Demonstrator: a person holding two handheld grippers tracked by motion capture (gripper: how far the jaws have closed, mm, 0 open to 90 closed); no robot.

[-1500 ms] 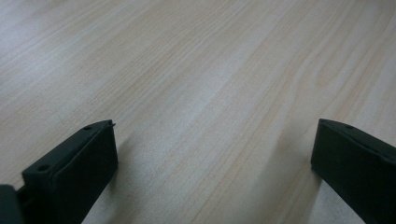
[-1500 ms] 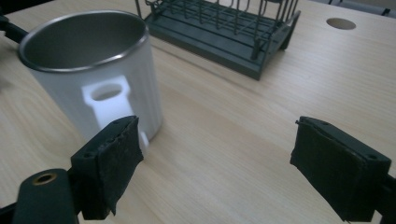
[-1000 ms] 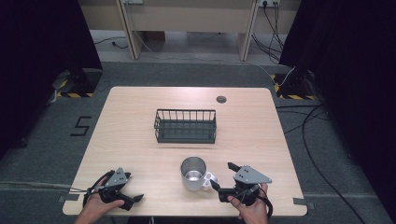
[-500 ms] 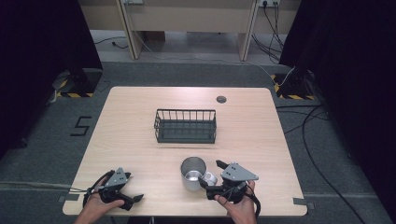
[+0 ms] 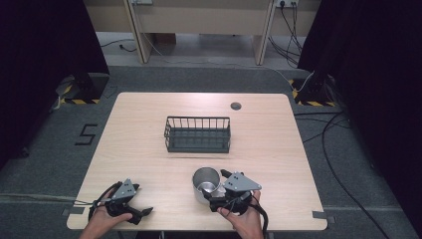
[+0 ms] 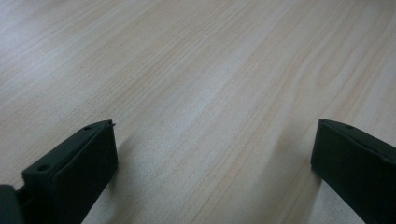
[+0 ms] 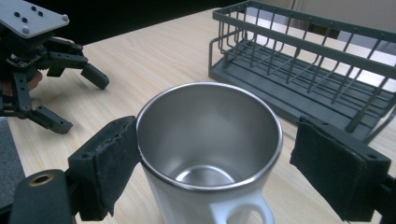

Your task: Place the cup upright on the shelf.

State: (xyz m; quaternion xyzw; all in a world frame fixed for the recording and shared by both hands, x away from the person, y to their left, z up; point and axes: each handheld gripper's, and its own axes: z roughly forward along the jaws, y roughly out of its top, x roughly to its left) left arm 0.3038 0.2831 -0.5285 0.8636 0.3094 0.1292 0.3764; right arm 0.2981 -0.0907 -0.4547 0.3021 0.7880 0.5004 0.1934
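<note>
The right gripper has its fingers open around the mug; one finger touches the rim, so closing unevenly could tip it. The left gripper rests open on the counter.

Both grippers, left gripper and right gripper, are black linkage frames topped by a grey three-cornered plate with small dark screws. Their jaws are flat black blocks with screw holes; the right's pads look rough. Black cables trail off them.
</note>
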